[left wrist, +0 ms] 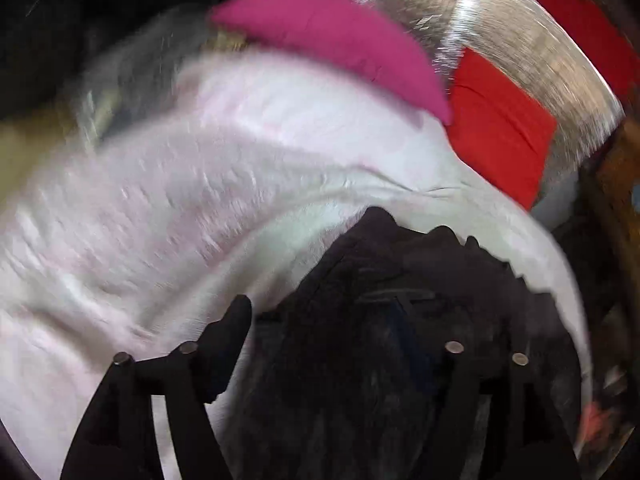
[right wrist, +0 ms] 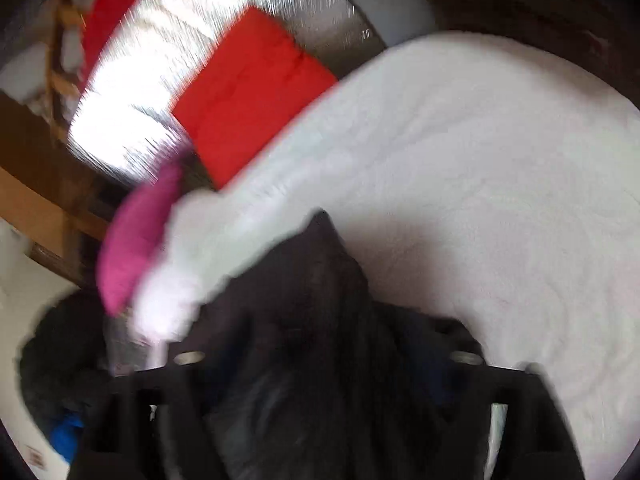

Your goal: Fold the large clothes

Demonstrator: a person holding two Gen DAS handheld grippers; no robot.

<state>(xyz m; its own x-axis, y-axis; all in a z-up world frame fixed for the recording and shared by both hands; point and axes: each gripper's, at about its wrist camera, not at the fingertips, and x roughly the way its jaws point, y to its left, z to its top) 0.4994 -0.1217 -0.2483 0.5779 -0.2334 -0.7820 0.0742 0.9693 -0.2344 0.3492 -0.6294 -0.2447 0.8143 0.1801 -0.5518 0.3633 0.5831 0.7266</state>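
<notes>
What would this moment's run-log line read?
stage: handling dark garment | left gripper: spread, cloth between | right gripper: spread, cloth between | surface: white sheet | nearby: red cloth, pink cloth

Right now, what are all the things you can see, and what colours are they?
White garment: one, white, spread wide across the surface.
Dark garment: one, black, bunched between both pairs of tongs, on top of the white one.
Pink cloth: one, folded, at the white garment's far edge.
Red cloth: one, folded, beside the pink one on the silver surface.
Silver surface: one, shiny, under the cloths.
Left tongs: black; grip too blurred to tell.
Right tongs: black; grip hidden by dark fabric.
</notes>
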